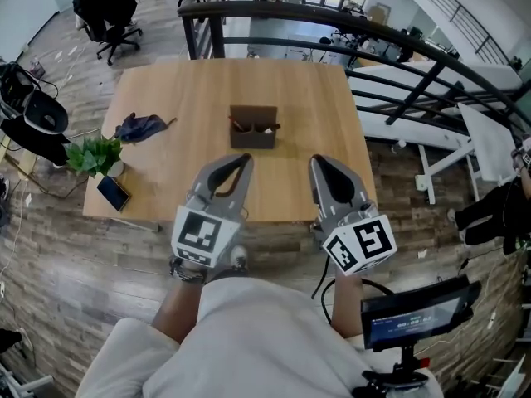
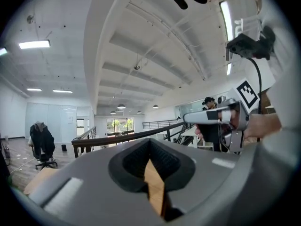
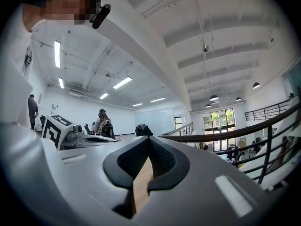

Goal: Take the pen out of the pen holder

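Left gripper (image 1: 246, 161): is being held over the near edge of the table (image 1: 182, 89), left of centre; in its own view (image 2: 150, 143) the jaws are being pressed together at the tips and nothing is being gripped, with only a sliver of wood being shown through the slot behind them.
Right gripper (image 1: 318, 162): is being held beside the left one, apart from it, over the near right part of the table; in its own view (image 3: 150, 142) the jaws are likewise being pressed tip to tip around nothing.
Pen holder (image 1: 253, 128): is being left standing at the middle of the table, beyond both grippers and untouched by either.
Pen (image 1: 241, 126): is being carried inside the holder, at its left end; details are too small to be made out.
Blue cloth (image 1: 141, 127): is being left lying crumpled at the table's left side.
Plant (image 1: 93, 154) and phone (image 1: 114, 193): are being seen at the near left corner, close together.
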Action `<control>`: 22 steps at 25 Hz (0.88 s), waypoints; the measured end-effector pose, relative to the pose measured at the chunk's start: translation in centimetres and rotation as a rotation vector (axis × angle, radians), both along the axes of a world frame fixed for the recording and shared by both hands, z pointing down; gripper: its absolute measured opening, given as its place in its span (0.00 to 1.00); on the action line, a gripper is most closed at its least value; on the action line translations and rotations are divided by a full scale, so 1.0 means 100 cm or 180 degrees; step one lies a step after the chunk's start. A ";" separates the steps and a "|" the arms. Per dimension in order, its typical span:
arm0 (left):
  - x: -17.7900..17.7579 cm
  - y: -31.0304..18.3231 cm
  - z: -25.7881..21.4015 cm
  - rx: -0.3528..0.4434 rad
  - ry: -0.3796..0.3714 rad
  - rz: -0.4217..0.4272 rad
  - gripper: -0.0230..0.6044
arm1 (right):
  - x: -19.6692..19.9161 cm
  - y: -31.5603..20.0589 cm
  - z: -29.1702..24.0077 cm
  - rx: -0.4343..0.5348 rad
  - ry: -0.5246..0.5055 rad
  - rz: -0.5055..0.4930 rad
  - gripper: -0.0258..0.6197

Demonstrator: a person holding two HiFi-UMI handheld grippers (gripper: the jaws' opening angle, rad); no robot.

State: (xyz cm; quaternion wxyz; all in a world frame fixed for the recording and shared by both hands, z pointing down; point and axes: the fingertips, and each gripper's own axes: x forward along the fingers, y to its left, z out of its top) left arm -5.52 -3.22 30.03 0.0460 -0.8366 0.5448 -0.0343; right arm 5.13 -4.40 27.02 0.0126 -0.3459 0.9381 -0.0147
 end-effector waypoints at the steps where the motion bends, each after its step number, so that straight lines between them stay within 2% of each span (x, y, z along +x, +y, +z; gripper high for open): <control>1: -0.003 -0.005 0.000 -0.0002 0.0002 0.0013 0.04 | -0.002 -0.005 0.001 -0.0029 -0.0011 0.0026 0.04; 8: -0.027 -0.033 0.006 -0.0015 -0.0044 0.0109 0.04 | -0.022 -0.033 0.015 -0.0205 -0.0145 0.0162 0.04; 12: -0.038 -0.045 0.012 -0.0057 -0.0037 0.0163 0.04 | -0.035 -0.041 0.027 -0.0269 -0.0081 0.0226 0.04; 22: -0.042 -0.066 0.026 -0.0117 -0.0096 0.0347 0.04 | -0.044 -0.055 0.035 -0.0209 -0.0066 0.0388 0.02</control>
